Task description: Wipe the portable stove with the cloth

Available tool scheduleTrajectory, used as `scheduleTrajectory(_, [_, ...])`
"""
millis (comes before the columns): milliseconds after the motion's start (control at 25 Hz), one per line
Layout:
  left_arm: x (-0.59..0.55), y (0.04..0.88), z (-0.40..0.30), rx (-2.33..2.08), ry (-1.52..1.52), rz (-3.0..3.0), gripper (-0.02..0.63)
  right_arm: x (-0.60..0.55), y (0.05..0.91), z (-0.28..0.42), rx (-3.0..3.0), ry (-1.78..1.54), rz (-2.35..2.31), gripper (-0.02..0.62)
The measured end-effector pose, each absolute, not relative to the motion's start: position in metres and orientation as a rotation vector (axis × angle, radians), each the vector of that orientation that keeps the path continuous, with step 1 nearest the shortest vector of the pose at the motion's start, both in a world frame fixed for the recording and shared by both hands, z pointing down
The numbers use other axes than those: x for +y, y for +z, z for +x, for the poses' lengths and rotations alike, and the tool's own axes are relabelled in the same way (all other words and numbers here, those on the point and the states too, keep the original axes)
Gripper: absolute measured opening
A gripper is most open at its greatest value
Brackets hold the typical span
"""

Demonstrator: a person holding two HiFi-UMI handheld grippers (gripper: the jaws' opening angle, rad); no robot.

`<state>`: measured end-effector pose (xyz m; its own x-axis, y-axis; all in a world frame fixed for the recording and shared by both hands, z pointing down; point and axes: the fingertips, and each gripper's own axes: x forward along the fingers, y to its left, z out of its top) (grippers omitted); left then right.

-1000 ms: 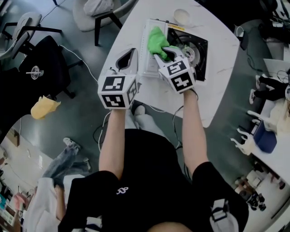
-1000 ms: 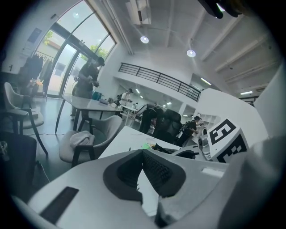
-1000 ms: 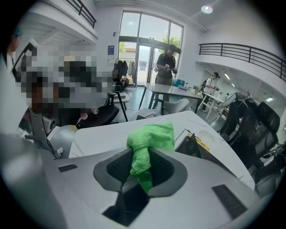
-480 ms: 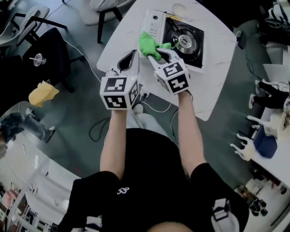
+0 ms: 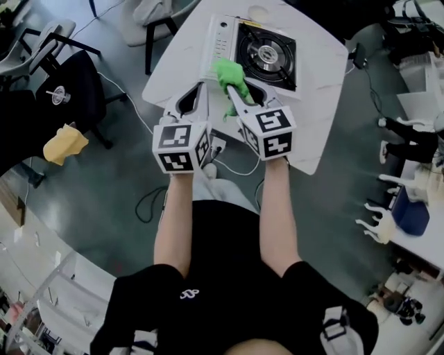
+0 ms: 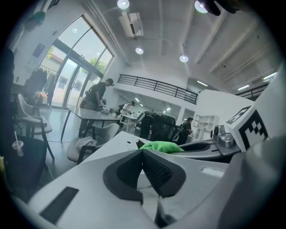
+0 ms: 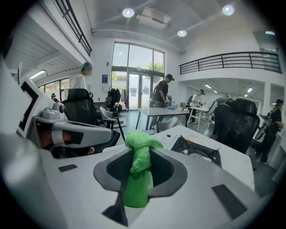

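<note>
The portable stove point(image 5: 260, 52) lies on the white table point(image 5: 316, 104), white control panel at its left, black burner top at its right. My right gripper point(image 5: 232, 87) is shut on the green cloth point(image 5: 227, 73), held at the stove's near left corner. In the right gripper view the green cloth point(image 7: 139, 165) bunches between the jaws, with the stove point(image 7: 196, 151) ahead to the right. My left gripper point(image 5: 195, 99) sits just left of it, over the table's near edge, shut with nothing in it. The left gripper view shows the cloth point(image 6: 161, 146) ahead.
A small round white object point(image 5: 258, 12) lies on the table beyond the stove. A white cable point(image 5: 236, 166) hangs below the table edge. Chairs point(image 5: 76, 90) stand on the floor at left, with a yellow cloth point(image 5: 64, 144) there. Cluttered desks point(image 5: 416, 201) are at right.
Both grippers have pulled back toward me. The cloth has come off the stove's left side to its near left corner. The left gripper has stayed shut beside the right one.
</note>
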<state>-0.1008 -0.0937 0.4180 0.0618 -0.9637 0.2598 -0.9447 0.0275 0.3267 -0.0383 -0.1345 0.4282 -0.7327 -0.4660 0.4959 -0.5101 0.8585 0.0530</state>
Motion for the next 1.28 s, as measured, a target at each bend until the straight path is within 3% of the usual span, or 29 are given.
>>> scheduleTrajectory(320, [-0.091,0.369,-0.064,-1.941,-0.05,2.057,-0.002,-0.135,0.378,0.035,-2.686,0.069,0.955,0.084])
scheduleTrajectory(880, [-0.102,0.285,-0.036,-2.008,-0.072,2.256,-0.002,-0.148,0.283,0.094,-2.87,-0.024,1.21,0.084])
scheduleTrajectory(1280, [-0.116,0.252,-0.017,-2.001,-0.098,2.333,-0.002,-0.168,0.282,0.12,-2.647,-0.033,1.374,0.084])
